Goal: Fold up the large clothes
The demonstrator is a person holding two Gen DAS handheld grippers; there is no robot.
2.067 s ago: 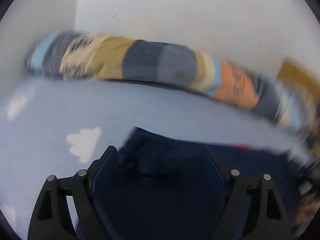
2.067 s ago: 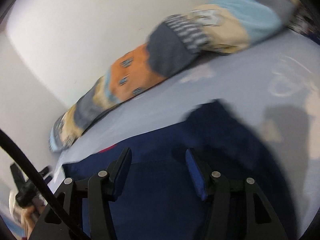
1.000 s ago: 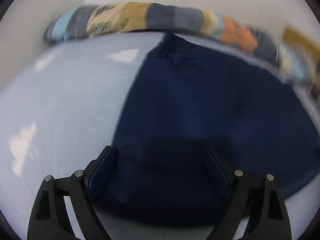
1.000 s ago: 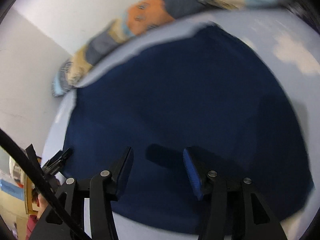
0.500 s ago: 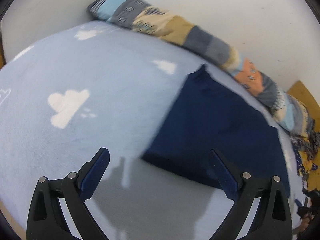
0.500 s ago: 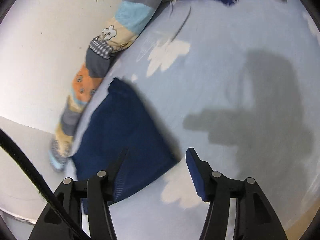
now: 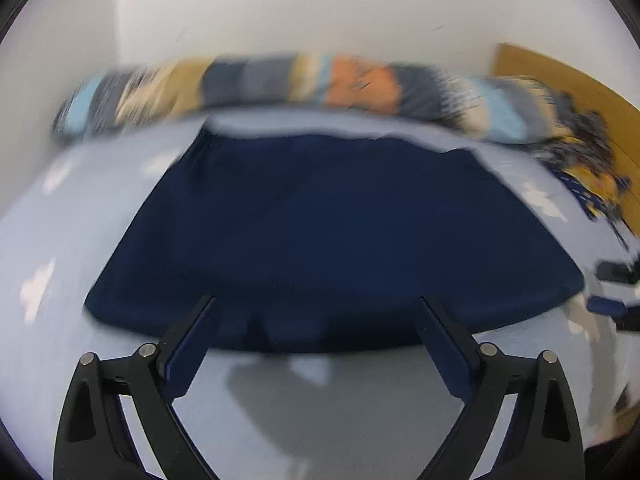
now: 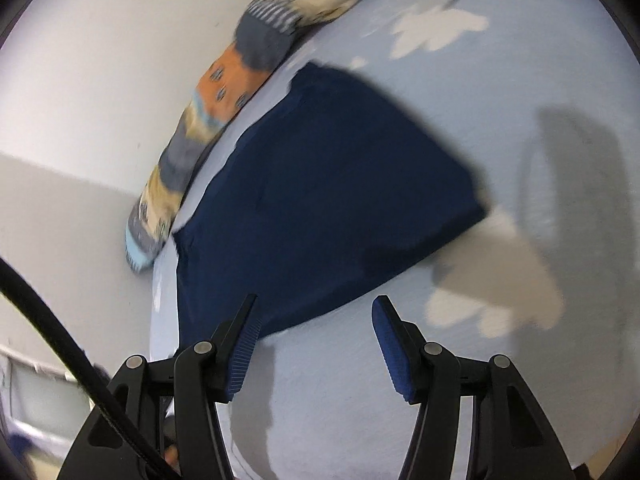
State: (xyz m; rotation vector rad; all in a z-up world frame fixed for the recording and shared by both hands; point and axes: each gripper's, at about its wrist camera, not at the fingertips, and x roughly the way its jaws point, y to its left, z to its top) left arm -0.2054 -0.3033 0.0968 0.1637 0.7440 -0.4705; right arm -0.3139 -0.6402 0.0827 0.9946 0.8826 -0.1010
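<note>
Folded navy garment [image 7: 332, 232] lies flat on fleecy blanket [image 8: 520, 380]; both hand-held grippers gape empty

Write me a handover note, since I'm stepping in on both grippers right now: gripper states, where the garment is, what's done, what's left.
Left gripper: open wide, nothing between the fingers, just short of the navy garment's near edge.
Right gripper: open, empty, by the same edge; its jaws have just been opening.
Garment: flat on the light blue cloud-print bedding, folded to a compact rectangle, striped bolster behind it against the wall.
Done: at least one fold appears laid; both grippers are clear of the cloth.
Left: probably a further fold if a smaller bundle is wanted; the views are blurred, so check the edges first.
</note>
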